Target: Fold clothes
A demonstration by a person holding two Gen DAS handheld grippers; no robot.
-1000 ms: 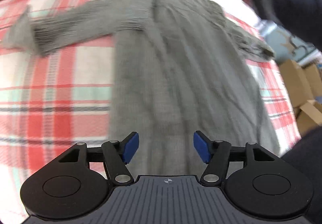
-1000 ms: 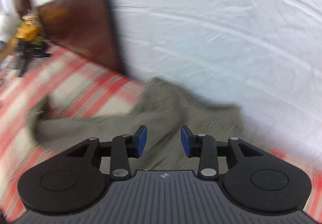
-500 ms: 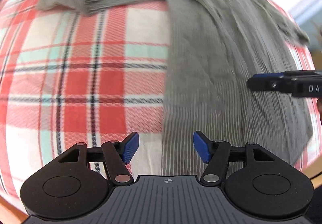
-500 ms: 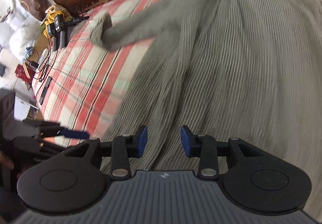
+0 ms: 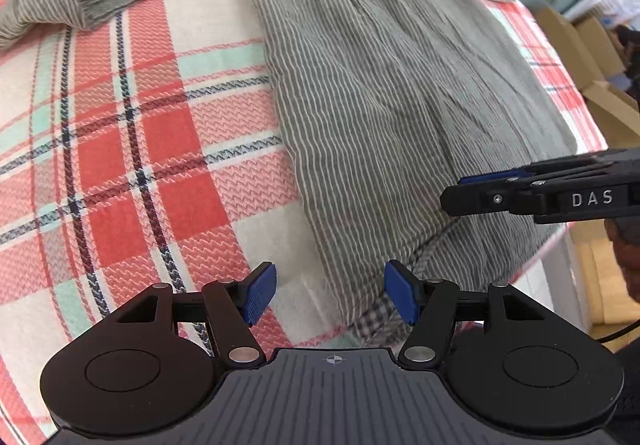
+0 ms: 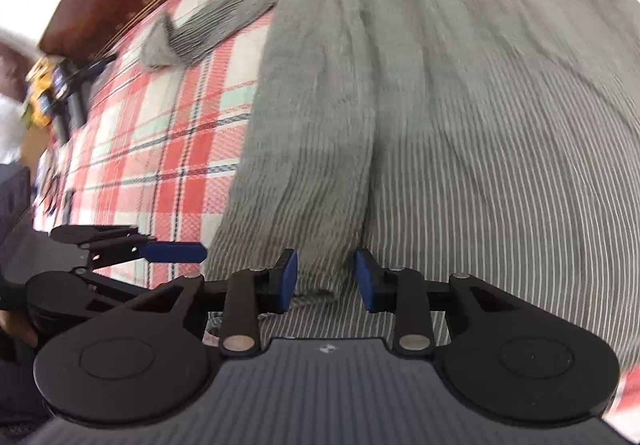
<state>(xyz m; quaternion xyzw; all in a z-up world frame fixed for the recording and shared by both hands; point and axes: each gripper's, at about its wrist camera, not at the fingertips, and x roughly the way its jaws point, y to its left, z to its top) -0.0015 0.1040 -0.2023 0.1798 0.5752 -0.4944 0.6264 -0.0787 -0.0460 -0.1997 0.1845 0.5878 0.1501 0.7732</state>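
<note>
A: Where are we in the folding?

B: At the start. The striped grey dress (image 5: pixel 380 85) lies spread flat on the plaid sheet (image 5: pixel 120 125). Our left gripper (image 5: pixel 330 295) hangs wide open and empty over the hem (image 5: pixel 400 257); the right gripper (image 6: pixel 326 277) is closing on nothing yet.

A: So next we need to pinch both hem corners and lift them together.

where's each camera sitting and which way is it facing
Left wrist: on the left tongs, looking steeply down at the striped grey garment's hem corner on the plaid bedsheet; right tongs enter from the right.
Right wrist: on the right tongs, jaws closing, over the hem; left tongs and a hand show at left.
Shared: garment, bedsheet, each other's tongs.
</note>
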